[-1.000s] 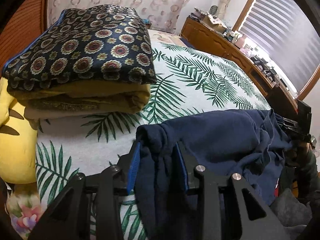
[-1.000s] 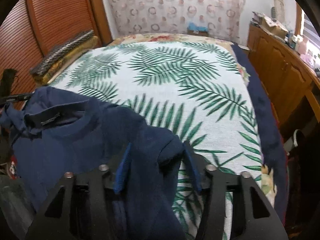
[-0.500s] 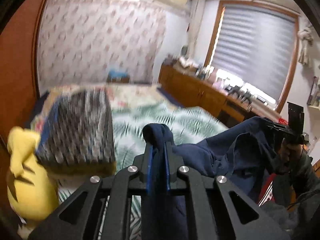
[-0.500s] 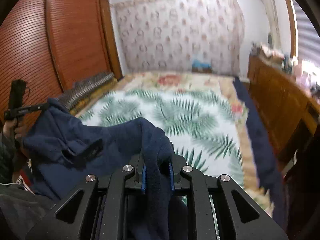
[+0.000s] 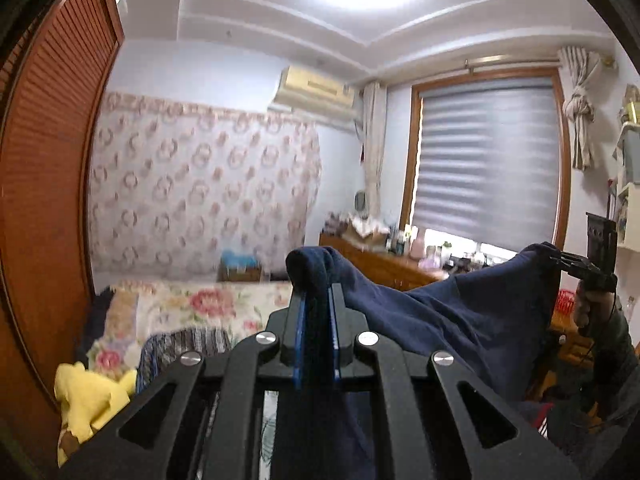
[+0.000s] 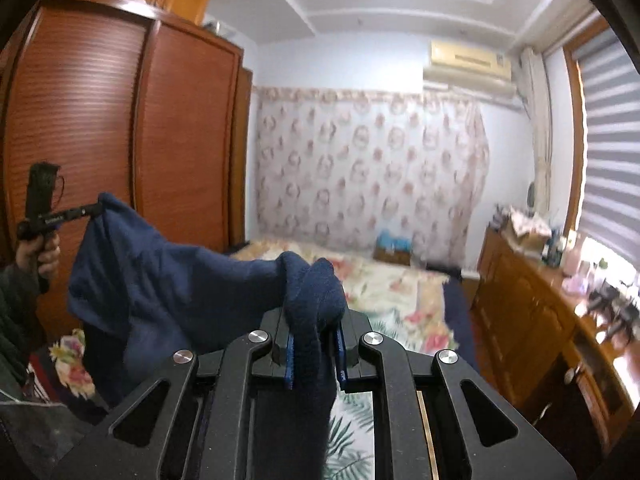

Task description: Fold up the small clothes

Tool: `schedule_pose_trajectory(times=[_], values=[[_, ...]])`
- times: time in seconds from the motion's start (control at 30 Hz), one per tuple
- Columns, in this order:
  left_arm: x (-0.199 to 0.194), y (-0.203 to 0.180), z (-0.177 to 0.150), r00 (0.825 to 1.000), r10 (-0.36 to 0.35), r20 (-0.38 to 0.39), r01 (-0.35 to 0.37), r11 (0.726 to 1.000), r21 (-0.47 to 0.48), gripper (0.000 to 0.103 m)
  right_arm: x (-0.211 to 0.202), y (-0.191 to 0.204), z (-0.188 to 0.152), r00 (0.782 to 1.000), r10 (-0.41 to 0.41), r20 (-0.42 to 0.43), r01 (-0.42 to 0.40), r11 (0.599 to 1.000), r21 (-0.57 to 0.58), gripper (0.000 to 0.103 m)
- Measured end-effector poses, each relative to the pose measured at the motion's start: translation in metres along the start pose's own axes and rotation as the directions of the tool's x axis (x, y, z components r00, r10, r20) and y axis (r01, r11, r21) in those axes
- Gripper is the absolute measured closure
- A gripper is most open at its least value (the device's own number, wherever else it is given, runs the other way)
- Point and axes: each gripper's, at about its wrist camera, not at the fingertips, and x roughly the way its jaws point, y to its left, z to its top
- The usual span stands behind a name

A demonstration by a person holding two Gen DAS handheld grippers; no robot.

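**Navy garment held up between both grippers**

The left gripper has its fingers clenched on a bunched corner of the navy garment; the cloth bulges above the tips and hangs down below them. The right gripper is clamped the same way on the opposite corner, a thick wad of fabric sitting over its fingers. Between the two grips the garment spans the air in a sagging sheet, lifted clear above the bed, which lies ahead of and below both sets of fingers.

The risks, as I judge them:
- Each grip holds a rolled lump, not a flat edge. If the wad unrolls under the cloth's weight, a corner could slip out and the garment would drop in a heap.
- The span sags and looks twisted near the right fingers, so lowering it as it hangs may lay it down creased or doubled.
- A folded stack and a yellow toy sit below and left of the left fingers; a swinging hem could drag across them.
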Motion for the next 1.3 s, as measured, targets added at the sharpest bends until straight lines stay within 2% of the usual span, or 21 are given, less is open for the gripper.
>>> schedule_pose_trajectory(times=[0.17,0.3,0.43,0.57,0.67,0.73,0.77,0.8,0.83,0.87,0.9,0.97,1.1,1.23,1.3], values=[[-0.018,-0.008,0.022,0.998,-0.001,0.065,-0.002,0.999,0.034,0.096,-0.029,0.002,0.028,0.997,-0.023,0.075,0.025,0.999,-0.030,0.091],[-0.017,-0.009,0.027,0.997,0.000,0.078,-0.005,0.998,0.056,0.096,-0.044,-0.002,0.040,0.992,-0.032,0.120,0.036,0.999,-0.031,0.091],[0.026,0.010,0.017,0.999,0.031,0.012,-0.032,0.999,0.028,0.095,-0.030,-0.014,0.040,0.993,-0.052,0.110,0.056,0.998,-0.033,0.091],[0.095,0.036,-0.008,0.991,0.092,-0.095,-0.091,0.996,0.011,0.095,0.025,-0.034,0.030,0.998,-0.069,0.009,0.069,0.998,-0.013,0.091],[0.153,0.049,-0.035,0.973,0.140,-0.182,-0.139,0.990,0.017,0.093,0.100,-0.057,0.005,0.987,-0.108,-0.116,0.109,0.994,0.000,0.091],[0.197,0.065,-0.062,0.946,0.171,-0.275,-0.178,0.984,0.000,0.091,0.148,-0.074,-0.018,0.972,-0.127,-0.198,0.134,0.991,0.022,0.090],[0.217,0.076,-0.079,0.925,0.176,-0.336,-0.189,0.982,-0.005,0.090,0.184,-0.084,-0.037,0.954,-0.147,-0.260,0.161,0.986,0.033,0.088],[0.225,0.077,-0.092,0.909,0.171,-0.379,-0.192,0.981,-0.016,0.090,0.206,-0.092,-0.051,0.942,-0.155,-0.299,0.176,0.984,0.043,0.080],[0.230,0.079,-0.102,0.902,0.160,-0.402,-0.185,0.982,-0.024,0.085,0.229,-0.099,-0.066,0.923,-0.166,-0.347,0.193,0.980,0.044,0.075],[0.230,0.078,-0.111,0.897,0.155,-0.415,-0.180,0.983,-0.024,0.081,0.258,-0.105,-0.089,0.888,-0.188,-0.420,0.223,0.974,0.037,0.070],[0.229,0.076,-0.120,0.891,0.160,-0.425,-0.184,0.983,-0.017,0.078,0.270,-0.109,-0.102,0.870,-0.204,-0.449,0.246,0.969,0.036,0.069],[0.224,0.072,-0.136,0.872,0.178,-0.456,-0.200,0.980,0.000,0.075,0.284,-0.112,-0.130,0.848,-0.200,-0.490,0.255,0.966,0.046,0.069],[0.208,0.054,-0.153,0.858,0.172,-0.484,-0.188,0.982,0.015,0.070,0.274,-0.108,-0.165,0.853,-0.146,-0.501,0.221,0.971,0.095,0.067],[0.190,0.047,-0.165,0.858,0.154,-0.490,-0.182,0.983,-0.010,0.070,0.254,-0.097,-0.185,0.869,-0.094,-0.485,0.184,0.973,0.142,0.064],[0.189,0.043,-0.179,0.850,0.136,-0.508,-0.174,0.984,-0.026,0.070,0.243,-0.084,-0.196,0.876,-0.073,-0.477,0.170,0.972,0.163,0.063]])
